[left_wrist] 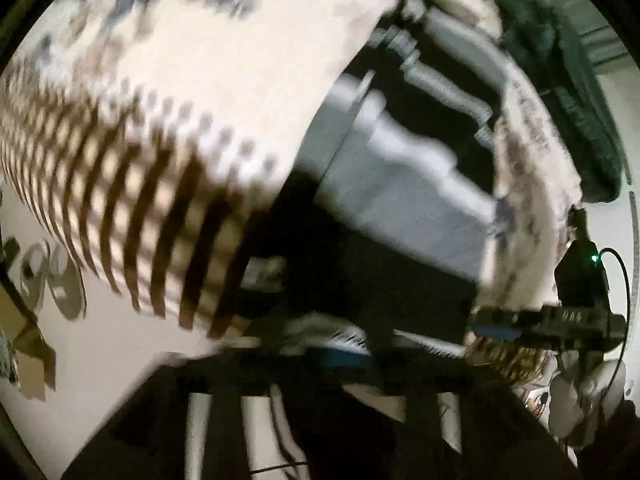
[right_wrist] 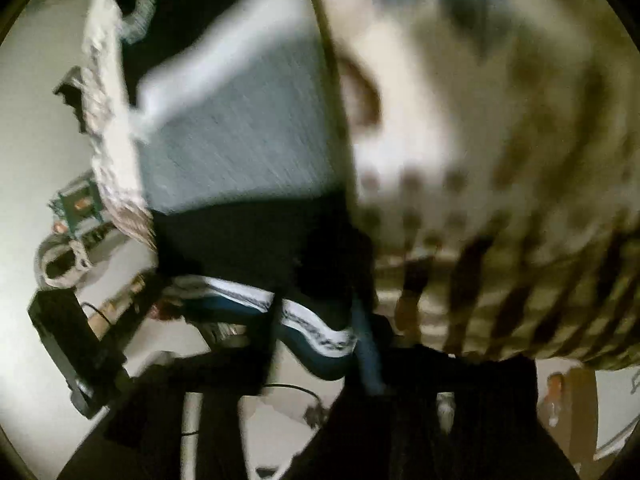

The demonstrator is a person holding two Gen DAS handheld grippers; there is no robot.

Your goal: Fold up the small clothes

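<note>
**Inspection: cream knit held aloft, both views heavily blurred**

Landmark: the grey cloth panel point(left_wrist: 400, 208) with a white edge, at the centre of both views.

Item under task: the cream knitted garment point(left_wrist: 180, 120), with brown stripes along its hem and grey-blue patterning higher up. In the left wrist view its main body hangs to the left of the grey panel, close to the lens and clear of the white surface point(left_wrist: 100, 340) beneath. A second, narrower length of the same knit runs down the right of the grey panel. In the right wrist view the arrangement is mirrored: main body to the right of the panel, narrow length to its left. The garment is spread open, not folded.

Left gripper point(left_wrist: 324, 360): seen only as a dark bar below the grey panel. Motion blur hides the jaws. I cannot tell whether they stand apart or are clamped on the knit.

Right gripper point(left_wrist: 504, 328): seen below and to the right of the grey panel, at the foot of the narrow length of knit, whose striped hem shows just beneath it. I cannot tell whether the jaws pinch the cloth.

Other item: a dark garment with a white patterned band point(right_wrist: 320, 332) lies just below the grey panel.
</note>
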